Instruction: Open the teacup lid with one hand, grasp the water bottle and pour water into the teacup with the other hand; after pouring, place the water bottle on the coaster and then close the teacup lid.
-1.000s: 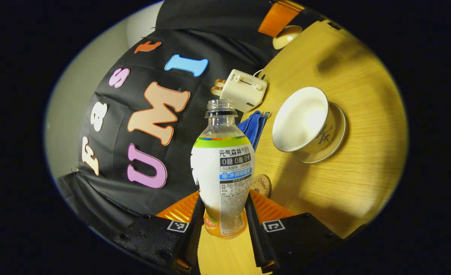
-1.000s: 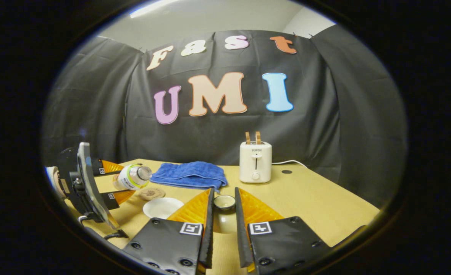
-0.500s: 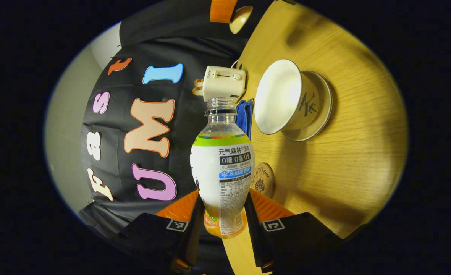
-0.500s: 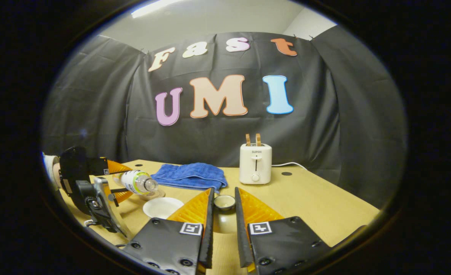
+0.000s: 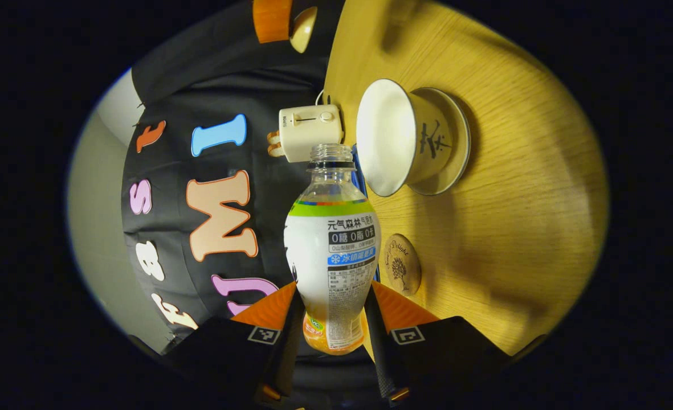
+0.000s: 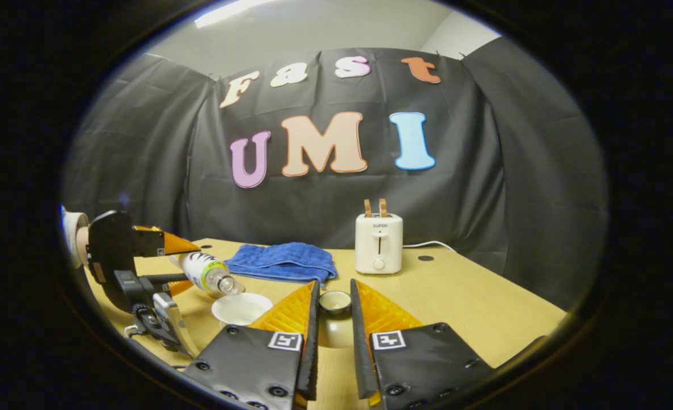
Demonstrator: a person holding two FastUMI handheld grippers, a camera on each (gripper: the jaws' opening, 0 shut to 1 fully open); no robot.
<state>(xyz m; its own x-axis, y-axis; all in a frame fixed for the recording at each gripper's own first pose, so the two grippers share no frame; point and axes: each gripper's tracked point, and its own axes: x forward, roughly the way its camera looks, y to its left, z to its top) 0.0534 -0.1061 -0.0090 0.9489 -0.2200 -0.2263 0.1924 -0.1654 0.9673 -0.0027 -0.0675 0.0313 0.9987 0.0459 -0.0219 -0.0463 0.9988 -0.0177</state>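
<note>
**Bottle tips lower over the cup**

Since a second ago, the left tool [image 5: 329, 319] has turned the water bottle [image 5: 330, 250] more onto its side. Now the bottle's open mouth points down and sits just above the teacup [image 6: 240, 307], at the cup's rim on the 10 o'clock side in the right gripper view. In the same view the left tool [image 6: 168, 263] comes in from 9 o'clock, lying sideways, with a bit of the person's hand [image 6: 80, 242] behind it.

Both fingers of the left tool squeeze the bottom part of the bottle, one on each side. In the left gripper view the bottle points up to 12 o'clock. The white teacup [image 5: 404, 136] sits on its saucer [image 5: 459, 142] at 1 o'clock from the bottle's mouth. The cup is open. The round coaster [image 5: 403, 263] lies on the counter [image 5: 518, 228] at 3 o'clock from the bottle's middle, very near it.

The right tool [image 6: 334, 304] is held level and low over the counter. Its fingers are clenched on the teacup lid [image 6: 335, 301], which sits between the tips. The lid is off the cup, at 3 o'clock from it.

Farther back, a blue cloth [image 6: 283, 261] lies at 12 o'clock from the cup, and a white toaster [image 6: 378, 243] stands at 3 o'clock from the cloth.
</note>
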